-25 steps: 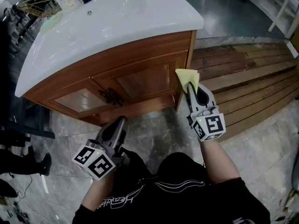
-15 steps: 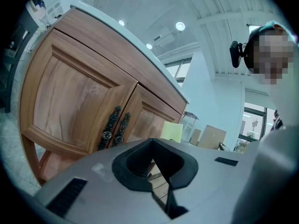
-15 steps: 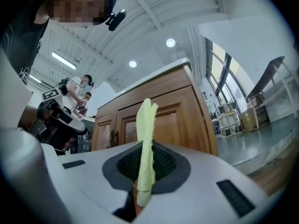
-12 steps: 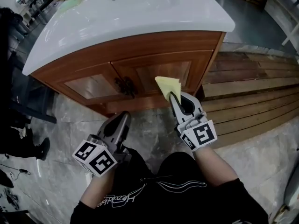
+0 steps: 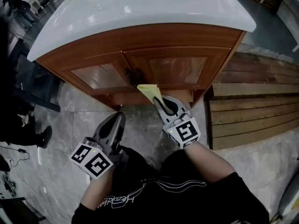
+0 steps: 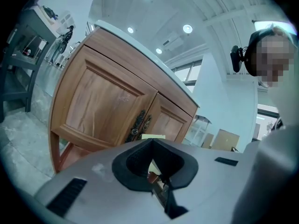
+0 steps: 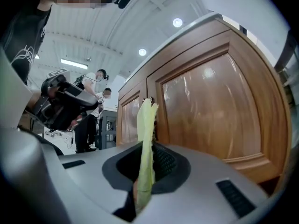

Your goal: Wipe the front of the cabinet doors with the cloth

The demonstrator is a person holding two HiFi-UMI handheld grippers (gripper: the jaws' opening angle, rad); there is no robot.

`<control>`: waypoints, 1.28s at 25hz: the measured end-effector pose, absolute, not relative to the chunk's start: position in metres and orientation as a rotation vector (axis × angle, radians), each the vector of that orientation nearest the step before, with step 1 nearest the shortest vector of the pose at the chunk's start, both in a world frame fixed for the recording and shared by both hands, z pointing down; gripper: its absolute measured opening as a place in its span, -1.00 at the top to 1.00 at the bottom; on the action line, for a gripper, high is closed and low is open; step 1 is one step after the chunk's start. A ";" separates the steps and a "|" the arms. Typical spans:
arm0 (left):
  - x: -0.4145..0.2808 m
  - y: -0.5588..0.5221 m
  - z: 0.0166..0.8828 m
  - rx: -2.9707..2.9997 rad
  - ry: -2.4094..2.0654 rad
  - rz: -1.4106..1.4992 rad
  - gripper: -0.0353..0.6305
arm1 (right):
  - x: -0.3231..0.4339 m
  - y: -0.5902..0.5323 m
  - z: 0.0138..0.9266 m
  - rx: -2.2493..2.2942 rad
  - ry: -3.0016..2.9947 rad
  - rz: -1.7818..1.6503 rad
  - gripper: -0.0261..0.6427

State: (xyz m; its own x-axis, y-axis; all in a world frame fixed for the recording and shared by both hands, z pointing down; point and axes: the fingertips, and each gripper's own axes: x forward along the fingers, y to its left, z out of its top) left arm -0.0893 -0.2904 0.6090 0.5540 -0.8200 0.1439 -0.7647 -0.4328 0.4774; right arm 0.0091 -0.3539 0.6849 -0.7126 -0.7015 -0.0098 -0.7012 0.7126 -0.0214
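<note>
The right gripper (image 5: 157, 100), clamped on a folded yellow cloth (image 5: 148, 91), holds it at the cabinet doors (image 5: 180, 69) just below the centre handles (image 5: 134, 73), apparently mid-wipe. The left gripper (image 5: 118, 118) hangs closed and empty. The next stroke likely needs the cloth pressed flat across the left door.

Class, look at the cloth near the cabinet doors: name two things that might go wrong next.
1. The yellow cloth sits close to the ornate door handles, so it may snag there.
2. The right gripper pinches only its lower end; pressing on the door might tug it free.
</note>
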 end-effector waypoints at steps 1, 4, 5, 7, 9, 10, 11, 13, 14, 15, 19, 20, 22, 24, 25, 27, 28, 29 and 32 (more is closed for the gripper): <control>-0.092 -0.289 0.609 2.289 -1.289 -0.152 0.88 | 0.005 -0.354 0.688 -1.175 2.898 -0.034 0.80; -0.099 -0.283 0.608 2.271 -1.327 -0.154 0.88 | -0.007 -0.357 0.698 -1.162 2.921 -0.048 0.80; -0.101 -0.280 0.608 2.266 -1.338 -0.151 0.88 | -0.009 -0.359 0.702 -1.161 2.926 -0.057 0.80; -0.105 -0.276 0.609 2.257 -1.357 -0.145 0.88 | -0.013 -0.364 0.711 -1.172 2.930 -0.075 0.80; -0.108 -0.273 0.610 2.250 -1.372 -0.139 0.88 | -0.013 -0.371 0.716 -1.192 2.926 -0.085 0.80; -0.109 -0.272 0.611 2.245 -1.378 -0.136 0.88 | -0.014 -0.374 0.717 -1.200 2.924 -0.085 0.80; -0.110 -0.270 0.612 2.239 -1.383 -0.132 0.88 | -0.014 -0.376 0.718 -1.205 2.922 -0.087 0.80; -0.111 -0.268 0.613 2.232 -1.393 -0.126 0.88 | -0.014 -0.379 0.719 -1.211 2.917 -0.098 0.80; -0.111 -0.267 0.613 2.230 -1.396 -0.124 0.88 | -0.014 -0.380 0.719 -1.213 2.915 -0.102 0.80; -0.112 -0.267 0.613 2.229 -1.400 -0.123 0.88 | -0.014 -0.381 0.720 -1.215 2.915 -0.104 0.80; -0.112 -0.267 0.613 2.219 -1.409 -0.120 0.88 | -0.011 -0.385 0.721 -1.222 2.918 -0.099 0.80; -0.110 -0.268 0.614 2.218 -1.407 -0.117 0.88 | -0.010 -0.386 0.721 -1.227 2.915 -0.097 0.80; -0.107 -0.269 0.615 2.215 -1.401 -0.113 0.88 | -0.005 -0.389 0.721 -1.242 2.904 -0.096 0.80; -0.105 -0.271 0.616 2.214 -1.395 -0.112 0.88 | 0.001 -0.392 0.721 -1.261 2.892 -0.097 0.80; -0.104 -0.272 0.616 2.214 -1.392 -0.112 0.88 | 0.005 -0.394 0.720 -1.272 2.886 -0.100 0.80; -0.103 -0.275 0.618 2.208 -1.389 -0.109 0.88 | 0.014 -0.396 0.721 -1.299 2.872 -0.110 0.80; -0.102 -0.276 0.619 2.203 -1.387 -0.107 0.88 | 0.020 -0.397 0.722 -1.316 2.862 -0.120 0.80; -0.100 -0.278 0.619 2.199 -1.384 -0.106 0.88 | 0.027 -0.397 0.723 -1.334 2.851 -0.130 0.80; -0.091 -0.284 0.617 2.213 -1.364 -0.100 0.88 | 0.047 -0.397 0.724 -1.394 2.821 -0.147 0.80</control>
State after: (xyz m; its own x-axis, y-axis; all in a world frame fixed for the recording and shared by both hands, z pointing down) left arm -0.0905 -0.2836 0.6173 0.4864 -0.8484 0.2090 -0.8088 -0.3467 0.4749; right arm 0.0472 -0.3973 0.7240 -0.6083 -0.7922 0.0487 -0.7930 0.6040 -0.0797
